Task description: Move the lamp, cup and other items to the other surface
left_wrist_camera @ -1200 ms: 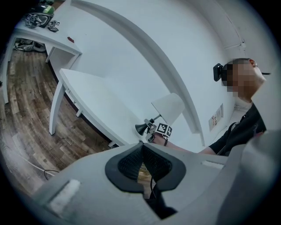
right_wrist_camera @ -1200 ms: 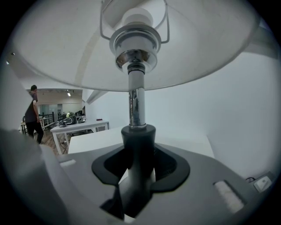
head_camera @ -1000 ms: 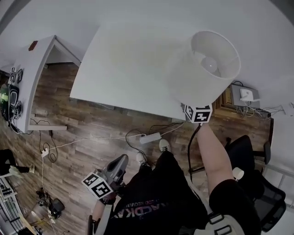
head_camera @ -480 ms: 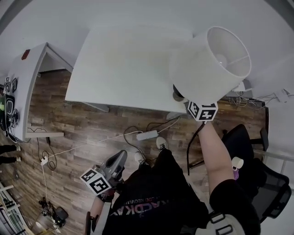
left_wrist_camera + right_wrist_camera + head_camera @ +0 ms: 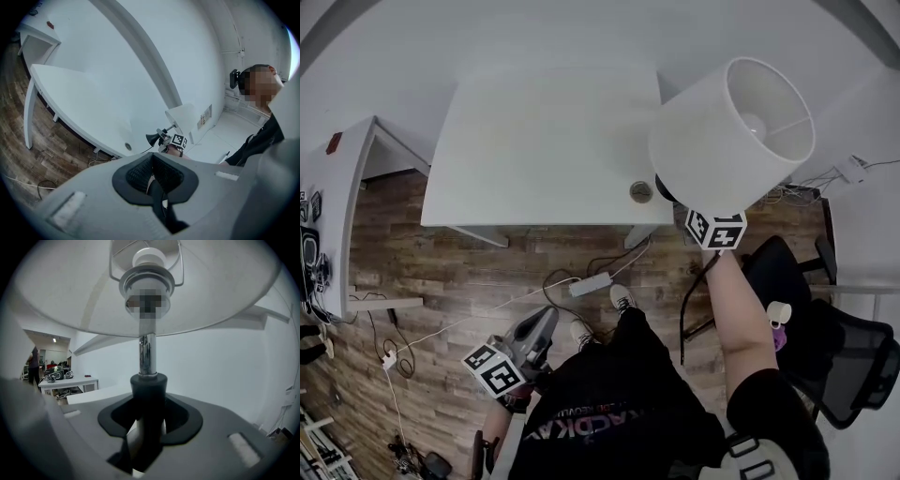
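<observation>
Clenches the right gripper [image 5: 147, 414] on the lamp [image 5: 149, 357], jaws pressed against the dark collar at the foot of its chrome stem, as seen from under the white shade in the right gripper view. Carries that lamp tilted at right of centre in the head view, with the shade mouth turned to the upper right and the bulb showing inside. Puts its dark base just beside the right front corner of the white table [image 5: 534, 131], near a small round grommet [image 5: 640, 192] in the top. Shows in the left gripper view as held in the air off the table's end, base pointing left.

Holds the left gripper [image 5: 542, 328] low at lower left of the head view, above the wood floor [image 5: 441, 272], jaws together on nothing. Leaves a white power strip [image 5: 589, 284] lying on the floor below the table's front edge, a black office chair [image 5: 853, 366] at lower right, and a second white desk [image 5: 347, 206] at the left edge.
</observation>
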`<state>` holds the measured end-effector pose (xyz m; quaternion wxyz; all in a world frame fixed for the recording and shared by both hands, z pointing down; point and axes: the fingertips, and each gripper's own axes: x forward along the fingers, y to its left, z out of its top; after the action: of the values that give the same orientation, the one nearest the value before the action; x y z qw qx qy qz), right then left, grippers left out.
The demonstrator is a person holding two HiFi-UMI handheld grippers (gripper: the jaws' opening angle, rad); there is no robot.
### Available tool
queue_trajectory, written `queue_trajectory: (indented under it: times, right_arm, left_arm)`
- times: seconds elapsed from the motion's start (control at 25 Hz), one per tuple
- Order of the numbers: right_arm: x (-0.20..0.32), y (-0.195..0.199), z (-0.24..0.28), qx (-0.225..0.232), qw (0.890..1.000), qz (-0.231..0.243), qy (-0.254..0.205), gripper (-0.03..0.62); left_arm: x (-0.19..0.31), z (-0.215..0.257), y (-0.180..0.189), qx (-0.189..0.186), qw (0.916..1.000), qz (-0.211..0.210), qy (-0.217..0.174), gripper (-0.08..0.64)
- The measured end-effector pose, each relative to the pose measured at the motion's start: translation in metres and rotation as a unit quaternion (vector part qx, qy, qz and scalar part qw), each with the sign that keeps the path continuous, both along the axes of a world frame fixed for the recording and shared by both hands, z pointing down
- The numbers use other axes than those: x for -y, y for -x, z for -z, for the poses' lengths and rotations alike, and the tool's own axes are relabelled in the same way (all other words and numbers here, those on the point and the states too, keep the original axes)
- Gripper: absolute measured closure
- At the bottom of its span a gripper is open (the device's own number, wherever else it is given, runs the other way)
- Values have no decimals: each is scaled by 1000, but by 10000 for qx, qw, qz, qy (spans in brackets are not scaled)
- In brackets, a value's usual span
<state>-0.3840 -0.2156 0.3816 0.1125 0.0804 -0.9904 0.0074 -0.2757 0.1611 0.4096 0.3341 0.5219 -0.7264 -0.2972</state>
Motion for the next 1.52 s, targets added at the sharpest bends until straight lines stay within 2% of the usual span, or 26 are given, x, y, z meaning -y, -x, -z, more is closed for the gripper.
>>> queue_trajectory:
  times: [0.4,0.8,1.16,1.52]
  right_arm:
    - [19,-54,26,101,9974,-664,-242,449]
    - [39,-124,46,170,9888,-1435,-382,449]
    - [53,-199,46,172,9800,-1967,-242,449]
    - [88,-280,67,157,9667,-2511,-461,449]
  left_arm:
    - [4,5,0,99,9981,-571,-200,557]
    - [5,5,-8,118,9932,-1101,-347,557]
    - [13,6,-37,103,9868,-1565,-412,557]
    - [53,10,-70,108,9762,-2098,-539,557]
